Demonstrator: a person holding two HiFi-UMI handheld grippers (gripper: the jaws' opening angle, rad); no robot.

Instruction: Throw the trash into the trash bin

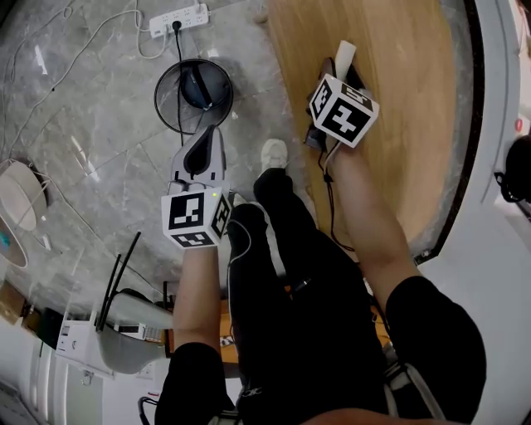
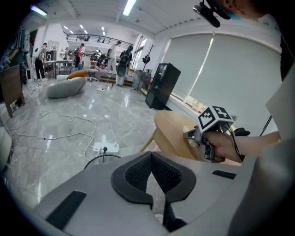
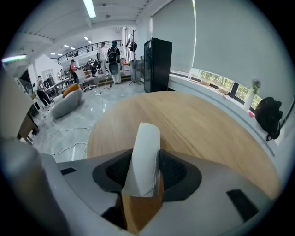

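The left gripper (image 1: 210, 134) sits nearest the person's body. Its jaws are drawn fully together with nothing between them. It points out over the grey floor (image 1: 83, 124) towards the bin and seems to have no job here beyond staying out of the way.

A little further out and to the right, the right gripper (image 1: 342, 68) hangs over the wooden table (image 1: 398, 124), tilted downward. Its jaws are partly apart because the trash (image 3: 144, 152) stands between them. This is a pale, rolled or folded strip of paper, and the pads bear on it from both sides. The strip pokes out well past the jaw tips, so the hold is on its lower part only. That probably suits something this light and soft, since a grip low down keeps it from crumpling or slipping sideways. Wood grain shows through the gap under the paper. The piece looks clear of the tabletop, though the views do not settle that.

Beyond the left gripper, the trash bin (image 1: 157, 95) stands on the floor just beside the table's edge. It is a round black wire basket, open at the top, with something dark already inside. It sits well apart from the held paper, so the carry across still looks to be ahead.

Furthest off, a white power strip (image 1: 178, 18) lies on the floor, and its cable runs down past the bin.
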